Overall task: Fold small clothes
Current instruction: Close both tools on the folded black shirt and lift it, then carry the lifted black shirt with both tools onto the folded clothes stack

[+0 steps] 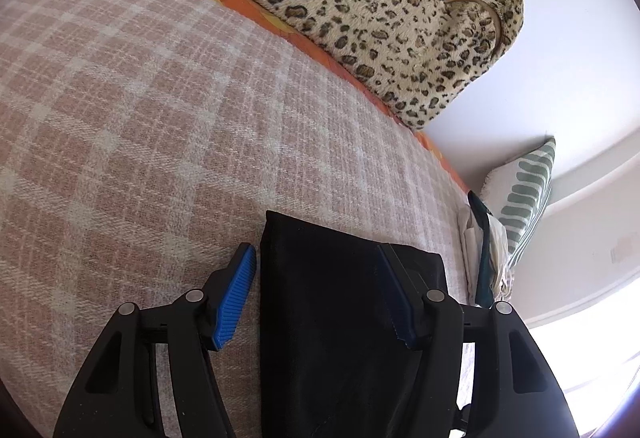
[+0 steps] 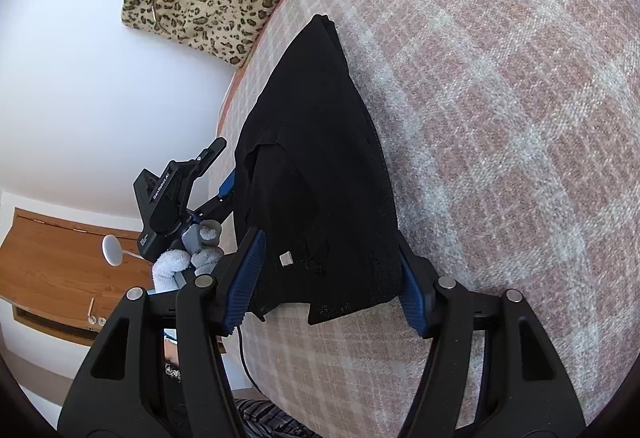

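Squarely between open fingers (image 2: pixel 244 278): black garment (image 2: pixel 320 174).

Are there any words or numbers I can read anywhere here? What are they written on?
"GenRobot AI": white print on the black body of the left gripper, seen from the right wrist view.
A smaller white label lower on that same body: too small to read.
The white tag on the black garment: no readable print.

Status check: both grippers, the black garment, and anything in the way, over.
Left gripper open, fingers straddling the black garment. Right gripper open at its near edge. Garment lies partly folded on the plaid blanket. Nothing blocking.
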{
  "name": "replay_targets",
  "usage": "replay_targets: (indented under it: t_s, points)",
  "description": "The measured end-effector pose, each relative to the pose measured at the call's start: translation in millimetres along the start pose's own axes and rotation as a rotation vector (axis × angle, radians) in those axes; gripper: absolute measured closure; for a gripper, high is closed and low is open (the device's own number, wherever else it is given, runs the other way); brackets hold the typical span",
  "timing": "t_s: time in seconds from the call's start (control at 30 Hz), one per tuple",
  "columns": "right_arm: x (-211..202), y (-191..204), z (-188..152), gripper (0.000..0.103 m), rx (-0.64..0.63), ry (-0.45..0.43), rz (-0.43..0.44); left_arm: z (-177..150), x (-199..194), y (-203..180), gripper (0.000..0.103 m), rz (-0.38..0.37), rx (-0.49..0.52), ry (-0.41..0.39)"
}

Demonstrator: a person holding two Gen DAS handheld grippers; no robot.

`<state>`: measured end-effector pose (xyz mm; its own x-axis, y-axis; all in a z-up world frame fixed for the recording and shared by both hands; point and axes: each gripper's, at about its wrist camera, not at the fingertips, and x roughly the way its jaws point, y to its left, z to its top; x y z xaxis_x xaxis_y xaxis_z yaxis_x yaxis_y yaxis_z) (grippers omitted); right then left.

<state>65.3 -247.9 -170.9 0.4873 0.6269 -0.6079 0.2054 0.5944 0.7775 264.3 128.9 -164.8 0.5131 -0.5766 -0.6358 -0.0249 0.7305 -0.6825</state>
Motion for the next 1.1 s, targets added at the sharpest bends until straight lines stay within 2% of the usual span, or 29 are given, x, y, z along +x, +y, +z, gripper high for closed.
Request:
replay_targets:
  t_s: [0.17, 0.27, 0.3, 0.33, 0.37, 0.4, 0.43, 0.57, 0.73, 0.83, 0.9, 0.97, 1.0, 1.1]
  points:
    - [3.7, 2.1, 0.2, 0.038, -0.01, -0.016, -0.01, 0.8, 5.3, -4.2, 0.045, -0.021, 0.013, 0.013]
    - [4.6, 7.2, -2.0, 0.038, -0.044, -0.023, -0.035, 0.7, 6.6, -7.9, 0.045, -0.009, 0.033, 0.01]
    - [5.2, 8.6, -2.9, 0.041, -0.053, -0.026, -0.044, 0.5, 7.0, -8.7, 0.046, -0.008, 0.039, 0.011]
    - [6.6, 9.6, -3.6, 0.052, -0.059, -0.021, -0.051, 0.5, 7.7, -9.5, 0.054, 0.0, 0.046, 0.011]
    - [11.0, 8.8, -4.6, 0.059, -0.058, 0.004, -0.051, 0.3, 9.6, -9.6, 0.063, 0.006, 0.05, 0.02]
    - [16.8, 7.7, -6.2, 0.067, -0.052, 0.028, -0.048, -0.4, 11.5, -9.8, 0.065, 0.009, 0.051, 0.025]
    - [20.0, 7.4, -7.8, 0.071, -0.059, 0.031, -0.049, -1.0, 12.0, -10.4, 0.067, 0.013, 0.056, 0.022]
    - [21.6, 13.7, -6.7, 0.072, -0.105, 0.034, -0.067, -0.5, 13.0, -10.4, 0.074, 0.006, 0.064, 0.034]
    - [21.9, -0.5, -1.9, 0.073, -0.008, 0.028, -0.007, -1.6, 13.9, -12.3, 0.074, 0.014, 0.072, 0.032]
    - [25.1, 7.0, -3.5, 0.073, -0.042, 0.018, -0.035, -2.7, 16.2, -19.9, 0.096, 0.05, 0.131, 0.026]
    - [26.7, 10.1, -3.7, 0.073, -0.052, 0.019, -0.046, -3.8, 17.0, -21.3, 0.097, 0.054, 0.14, 0.02]
    - [27.8, 13.6, -3.9, 0.081, -0.071, 0.02, -0.073, -5.2, 17.8, -24.7, 0.098, 0.066, 0.163, 0.018]
    - [28.8, 15.1, -4.1, 0.09, -0.089, 0.022, -0.104, -6.0, 17.7, -26.1, 0.098, 0.069, 0.174, 0.014]
    - [30.4, 18.9, -5.8, 0.092, -0.124, 0.019, -0.136, -6.9, 16.3, -30.1, 0.099, 0.075, 0.195, 0.003]
